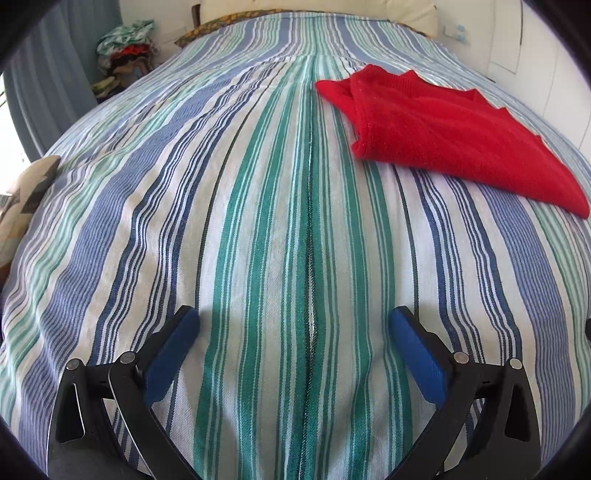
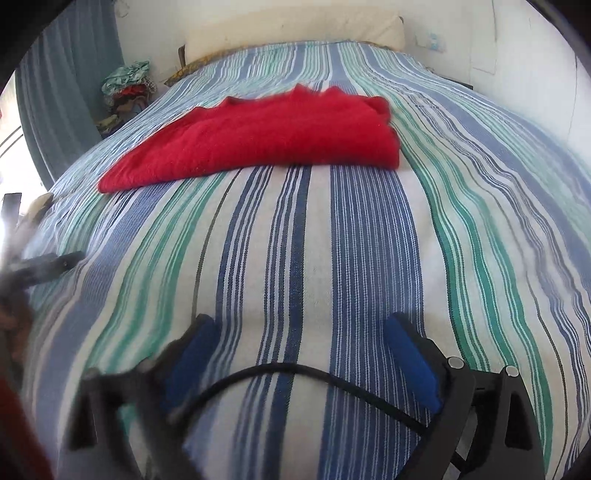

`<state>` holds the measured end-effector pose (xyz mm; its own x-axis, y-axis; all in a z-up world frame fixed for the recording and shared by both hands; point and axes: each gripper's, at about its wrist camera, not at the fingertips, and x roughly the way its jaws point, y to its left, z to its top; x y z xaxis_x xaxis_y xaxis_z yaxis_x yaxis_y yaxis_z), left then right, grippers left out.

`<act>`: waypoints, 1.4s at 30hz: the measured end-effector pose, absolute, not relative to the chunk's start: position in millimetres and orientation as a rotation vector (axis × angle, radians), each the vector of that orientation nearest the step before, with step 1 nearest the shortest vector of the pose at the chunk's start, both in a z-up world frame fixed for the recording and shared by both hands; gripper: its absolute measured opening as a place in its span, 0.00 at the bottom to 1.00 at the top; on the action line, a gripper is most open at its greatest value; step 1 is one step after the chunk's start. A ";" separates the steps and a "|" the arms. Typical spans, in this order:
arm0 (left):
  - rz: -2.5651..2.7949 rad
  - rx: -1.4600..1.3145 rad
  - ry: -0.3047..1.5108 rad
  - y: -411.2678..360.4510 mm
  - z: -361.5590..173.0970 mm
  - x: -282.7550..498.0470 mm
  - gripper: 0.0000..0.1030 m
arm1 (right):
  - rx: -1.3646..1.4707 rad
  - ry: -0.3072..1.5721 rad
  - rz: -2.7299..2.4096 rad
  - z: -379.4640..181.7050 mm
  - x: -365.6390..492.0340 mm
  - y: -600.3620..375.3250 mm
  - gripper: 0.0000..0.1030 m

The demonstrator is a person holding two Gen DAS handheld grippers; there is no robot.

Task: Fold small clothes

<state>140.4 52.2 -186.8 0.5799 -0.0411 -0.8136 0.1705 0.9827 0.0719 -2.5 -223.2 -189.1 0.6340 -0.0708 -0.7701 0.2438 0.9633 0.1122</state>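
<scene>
A red knitted garment (image 1: 443,129) lies folded flat on the striped bedspread (image 1: 258,221), up and to the right in the left wrist view. In the right wrist view the same red garment (image 2: 266,136) lies straight ahead, well beyond the fingers. My left gripper (image 1: 295,325) hovers open over bare bedspread, with nothing between its blue pads (image 1: 173,350). My right gripper (image 2: 299,332) is open too, its jaws wide apart above the bedspread (image 2: 332,240) and empty; a black cable (image 2: 295,369) arcs across between them.
A pile of clothes (image 1: 125,55) sits beyond the bed's far left corner beside a blue curtain (image 1: 48,74). A pale pillow (image 2: 295,29) lies at the head of the bed. A patterned cushion (image 1: 26,199) rests at the left edge. The other gripper (image 2: 44,269) shows blurred at left.
</scene>
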 end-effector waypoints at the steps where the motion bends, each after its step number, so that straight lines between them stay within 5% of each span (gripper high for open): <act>1: -0.121 0.152 0.945 51.5 -186.7 140.0 0.99 | 0.214 0.868 -0.181 -189.2 -3.5 -222.7 0.91; 42: -0.128 0.140 0.945 52.9 -188.9 140.7 0.99 | 0.188 0.903 -0.191 -188.6 1.6 -220.7 0.93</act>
<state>140.7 52.9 -188.9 0.5792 -0.0483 -0.8138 0.1704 0.9834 0.0629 1.6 -220.7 -188.6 0.6044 -0.0854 -0.7921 0.2432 0.9666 0.0813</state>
